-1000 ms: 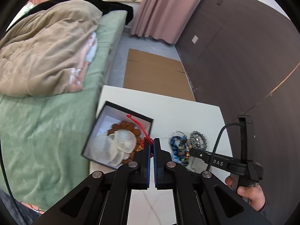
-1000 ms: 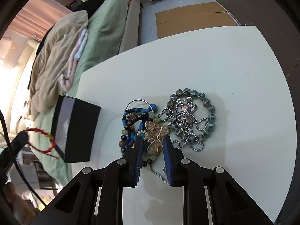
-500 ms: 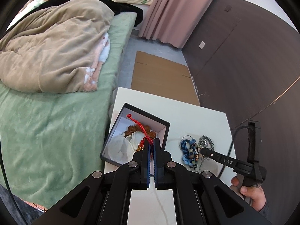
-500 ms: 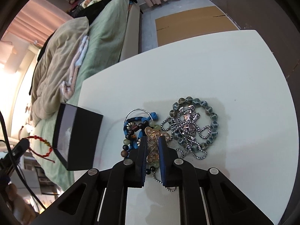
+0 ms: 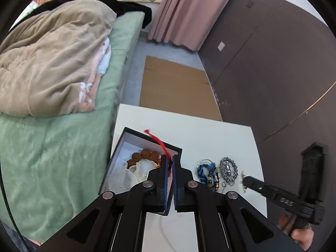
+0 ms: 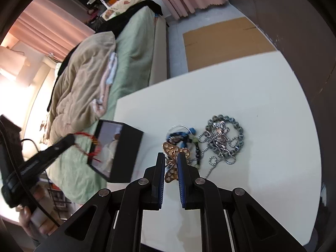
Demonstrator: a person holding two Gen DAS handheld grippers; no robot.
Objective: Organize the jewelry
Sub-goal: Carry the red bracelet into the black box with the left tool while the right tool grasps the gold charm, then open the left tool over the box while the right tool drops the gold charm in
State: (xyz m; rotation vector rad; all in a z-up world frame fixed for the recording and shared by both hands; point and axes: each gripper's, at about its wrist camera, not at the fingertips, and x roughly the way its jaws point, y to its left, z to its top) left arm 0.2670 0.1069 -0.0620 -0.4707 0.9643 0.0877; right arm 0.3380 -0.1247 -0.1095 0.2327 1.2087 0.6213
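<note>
Jewelry lay in two places on the white table [image 6: 262, 96]: a loose pile [image 6: 218, 140] of blue cord, dark beads and silver chain on the bare top, and a brown bead bracelet [image 5: 145, 154] inside the open black box [image 5: 117, 161] near the table's left edge. The box also held something pale and glossy, though the view was too poor to tell what it was.

The right gripper [image 6: 171, 166] was clamped on a gold butterfly brooch [image 6: 174, 157], its blue pads pressing on the brooch from either side. Its jaws had just been closing, with the brooch between them. In the right wrist view the brooch stood just left of the pile and seemed to be clear of the table, but that could not be told for sure.

The left gripper [image 5: 169, 163] was nearly closed, with only a thin slit between the pads. A red cord [image 5: 160, 145] was pinched there and ran up and away over the box's far wall. In the right wrist view the cord hung as a loop from the gripper's tip, just in front of the box opening.

A green bed [image 5: 52, 168] with a beige blanket [image 5: 48, 63] stood beside the table. Flat cardboard [image 5: 174, 88] lay on the floor beyond it, by pink curtains [image 5: 180, 12] and a dark wall.
</note>
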